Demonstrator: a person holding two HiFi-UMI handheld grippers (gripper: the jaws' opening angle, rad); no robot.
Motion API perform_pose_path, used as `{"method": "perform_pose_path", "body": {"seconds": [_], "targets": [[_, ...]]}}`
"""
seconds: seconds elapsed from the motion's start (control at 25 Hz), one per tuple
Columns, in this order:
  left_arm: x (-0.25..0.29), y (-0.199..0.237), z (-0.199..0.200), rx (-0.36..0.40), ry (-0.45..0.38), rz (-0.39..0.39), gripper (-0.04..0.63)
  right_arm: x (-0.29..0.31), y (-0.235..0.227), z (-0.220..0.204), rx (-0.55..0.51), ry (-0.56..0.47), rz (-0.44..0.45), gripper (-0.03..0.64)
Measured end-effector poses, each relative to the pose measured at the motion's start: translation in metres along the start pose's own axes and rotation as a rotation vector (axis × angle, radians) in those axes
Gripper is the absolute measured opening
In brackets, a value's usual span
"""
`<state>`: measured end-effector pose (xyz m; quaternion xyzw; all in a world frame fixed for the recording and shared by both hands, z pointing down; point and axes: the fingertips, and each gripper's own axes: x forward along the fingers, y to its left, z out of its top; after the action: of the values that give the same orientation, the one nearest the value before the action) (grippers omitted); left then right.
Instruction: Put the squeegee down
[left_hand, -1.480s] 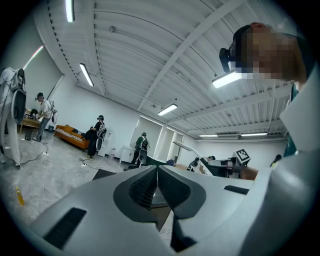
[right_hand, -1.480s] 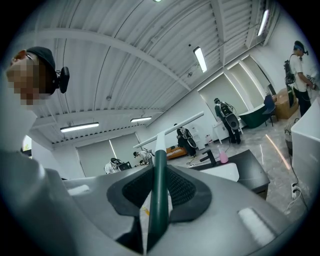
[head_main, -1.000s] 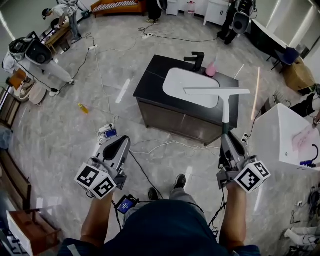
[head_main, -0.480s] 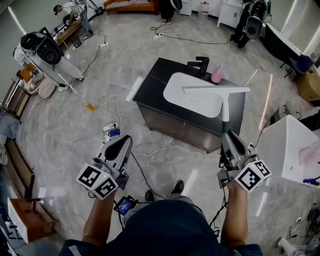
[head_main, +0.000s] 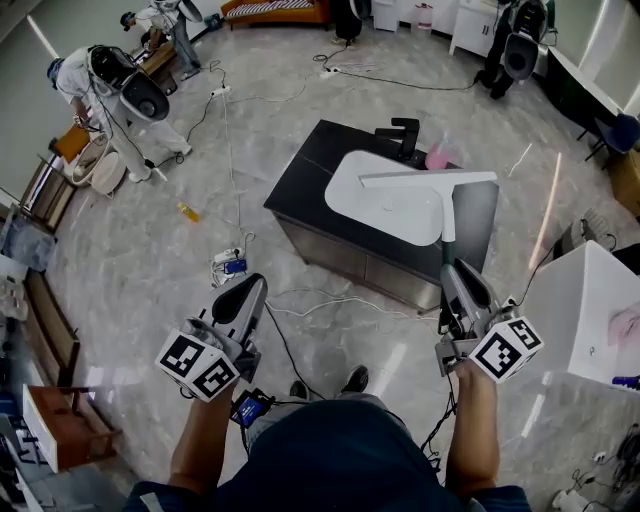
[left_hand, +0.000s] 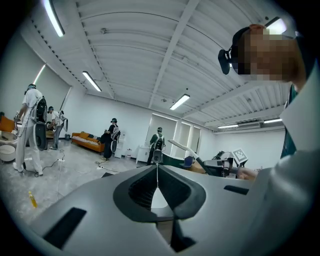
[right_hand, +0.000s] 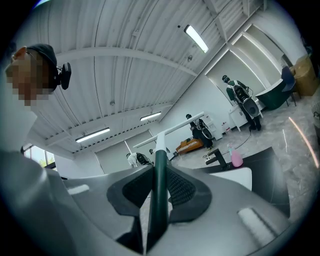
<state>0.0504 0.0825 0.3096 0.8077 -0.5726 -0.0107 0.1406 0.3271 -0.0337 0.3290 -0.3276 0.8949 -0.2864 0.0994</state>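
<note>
right hand-held gripper (head_main: 452, 270) clamped on squeegee (head_main: 446, 205) handle, left hand-held gripper (head_main: 254, 284) closed and empty

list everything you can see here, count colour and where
squeegee: one, white head, dark green handle, in the right tongs, pointing toward the counter
counter: one, black, mid-floor
sink: one, white, set in the counter
faucet: one, black, counter's far edge
pink bottle: one, pink, beside the faucet
yellow bottle: one, yellow, floor at left
sofa: one, orange, far end
table: one, white, right
left tongs: one, grey, shut, empty
right tongs: one, grey, shut on the squeegee handle
</note>
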Motion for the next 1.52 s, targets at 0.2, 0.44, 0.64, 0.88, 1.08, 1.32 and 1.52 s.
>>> {"method": "perform_pose_path", "body": {"seconds": [0.2,0.44,0.64,0.88,1.08,1.32,1.52], "targets": [[0.005,-0.001,0.005,0.013,0.005,0.016,0.011,0.007,-0.009,0.003,0.015,0.004,0.012,0.091],[0.007,0.015,0.005,0.008,0.006,0.016,0.011,0.019,-0.006,0.001,0.012,0.004,0.008,0.091],[0.012,0.041,0.009,-0.006,0.006,-0.029,0.011,0.034,0.003,-0.001,-0.003,-0.011,-0.033,0.091],[0.020,0.099,0.025,-0.009,-0.002,-0.103,0.011,0.065,0.022,-0.005,-0.021,-0.060,-0.109,0.091],[0.013,0.156,0.051,0.005,-0.018,-0.144,0.011,0.098,0.047,-0.011,-0.028,-0.101,-0.163,0.092],[0.006,0.216,0.057,-0.011,-0.009,-0.156,0.011,0.138,0.074,-0.022,-0.034,-0.119,-0.191,0.091],[0.000,0.244,0.061,-0.010,0.000,-0.187,0.011,0.161,0.092,-0.030,-0.043,-0.130,-0.212,0.092]]}}
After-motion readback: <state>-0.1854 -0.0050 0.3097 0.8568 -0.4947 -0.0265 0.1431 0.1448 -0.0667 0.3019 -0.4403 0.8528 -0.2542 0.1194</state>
